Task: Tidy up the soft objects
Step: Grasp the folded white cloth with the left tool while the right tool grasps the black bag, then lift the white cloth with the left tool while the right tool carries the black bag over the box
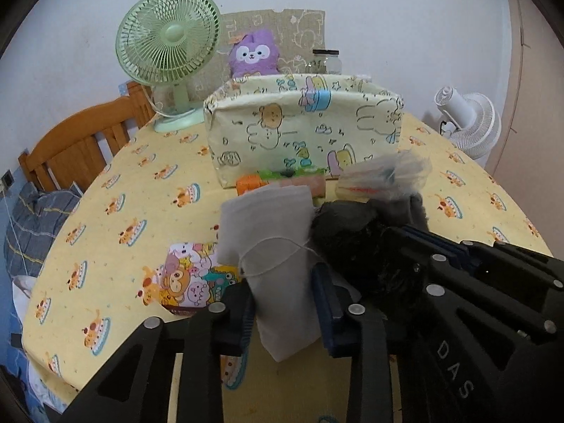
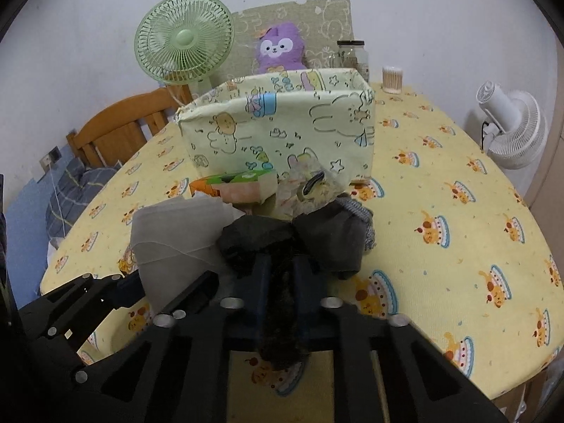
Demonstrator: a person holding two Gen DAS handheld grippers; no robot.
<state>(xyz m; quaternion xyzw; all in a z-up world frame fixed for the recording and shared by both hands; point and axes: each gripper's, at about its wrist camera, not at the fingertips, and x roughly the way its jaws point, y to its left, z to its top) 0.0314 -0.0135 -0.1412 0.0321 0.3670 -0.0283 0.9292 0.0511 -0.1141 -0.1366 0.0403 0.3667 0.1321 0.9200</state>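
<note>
Low in the left-wrist frame, the left gripper (image 1: 285, 303) clamps a grey cloth pouch (image 1: 268, 232); the right gripper (image 2: 282, 282) pinches a black cloth (image 2: 261, 239). Ahead, a tissue pack (image 2: 239, 183) and crumpled plastic bag (image 2: 310, 187) block the fabric bin (image 2: 282, 127); a green fan (image 2: 185, 40) stands upper left.

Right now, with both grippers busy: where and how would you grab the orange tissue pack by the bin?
Grip the tissue pack across its short width near the orange end, coming from above. It lies flat against the fabric bin, with the crinkly plastic bag at its right, so side approaches look blocked. Its soft wrapper should give under the pads.
</note>
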